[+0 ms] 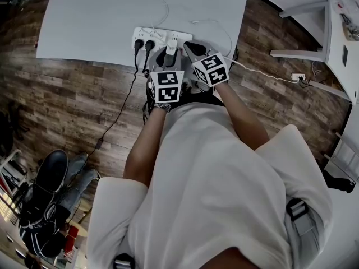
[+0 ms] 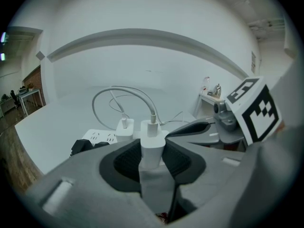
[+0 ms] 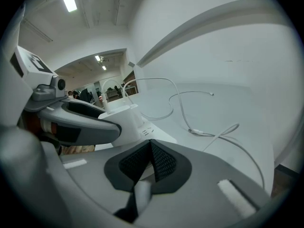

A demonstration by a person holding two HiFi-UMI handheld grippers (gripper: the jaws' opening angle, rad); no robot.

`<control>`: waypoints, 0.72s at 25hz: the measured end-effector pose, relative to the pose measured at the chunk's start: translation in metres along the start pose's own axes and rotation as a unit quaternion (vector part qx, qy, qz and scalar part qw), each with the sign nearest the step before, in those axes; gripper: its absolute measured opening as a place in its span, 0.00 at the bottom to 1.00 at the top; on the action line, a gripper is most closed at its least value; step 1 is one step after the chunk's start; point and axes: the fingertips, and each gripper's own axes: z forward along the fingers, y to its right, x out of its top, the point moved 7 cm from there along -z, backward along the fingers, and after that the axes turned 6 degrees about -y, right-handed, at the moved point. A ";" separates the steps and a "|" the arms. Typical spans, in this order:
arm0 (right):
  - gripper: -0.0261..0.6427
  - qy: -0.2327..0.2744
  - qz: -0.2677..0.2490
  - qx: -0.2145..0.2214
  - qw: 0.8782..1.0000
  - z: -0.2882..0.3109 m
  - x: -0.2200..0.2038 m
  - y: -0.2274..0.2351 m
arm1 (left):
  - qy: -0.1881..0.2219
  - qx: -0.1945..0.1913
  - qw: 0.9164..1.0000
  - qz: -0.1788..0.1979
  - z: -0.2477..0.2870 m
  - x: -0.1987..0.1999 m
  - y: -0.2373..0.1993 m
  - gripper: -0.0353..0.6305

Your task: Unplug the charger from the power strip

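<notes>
A white power strip (image 1: pixel 147 35) (image 2: pixel 97 137) lies near the front edge of a white table (image 1: pixel 101 15). My left gripper (image 1: pixel 170 50) (image 2: pixel 153 158) is shut on a white charger (image 1: pixel 172 41) (image 2: pixel 153 141) at the strip's right end, and a white cable leaves the charger's top. Whether its prongs sit in the strip is hidden. A second white charger (image 2: pixel 125 128) stands in the strip just behind. My right gripper (image 1: pixel 189 48) (image 3: pixel 151 163) is close on the right, its pads shut together on nothing, just over the strip (image 3: pixel 135 120).
Two black plugs (image 1: pixel 143 45) sit in the strip's left end, with leads hanging to the wooden floor. A loose white cable (image 1: pixel 216 24) (image 3: pixel 204 132) curls on the table to the right. White furniture (image 1: pixel 314 27) stands far right, a black chair (image 1: pixel 50 172) lower left.
</notes>
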 end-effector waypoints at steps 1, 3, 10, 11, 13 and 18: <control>0.04 0.000 0.001 0.001 1.000 0.000 0.000 0.000 | 0.001 0.000 1.000 -0.003 0.001 0.002 0.000 0.27; 0.04 0.000 0.003 0.002 1.000 0.000 0.000 0.001 | -0.001 0.000 1.000 -0.012 0.002 0.005 -0.001 0.27; 0.04 0.007 0.004 -0.004 1.000 0.000 -0.001 0.000 | -0.002 0.004 1.000 -0.018 0.003 0.007 -0.001 0.27; 0.04 0.007 0.003 -0.004 1.000 0.001 -0.002 0.000 | -0.002 0.003 1.000 -0.017 0.003 0.006 -0.002 0.27; 0.04 0.006 0.003 -0.005 1.000 0.001 -0.002 0.000 | -0.003 0.004 1.000 -0.011 0.002 0.005 -0.002 0.27; 0.04 0.004 -0.001 -0.007 1.000 0.003 -0.002 0.000 | -0.004 0.003 1.000 -0.011 0.001 -0.003 -0.001 0.27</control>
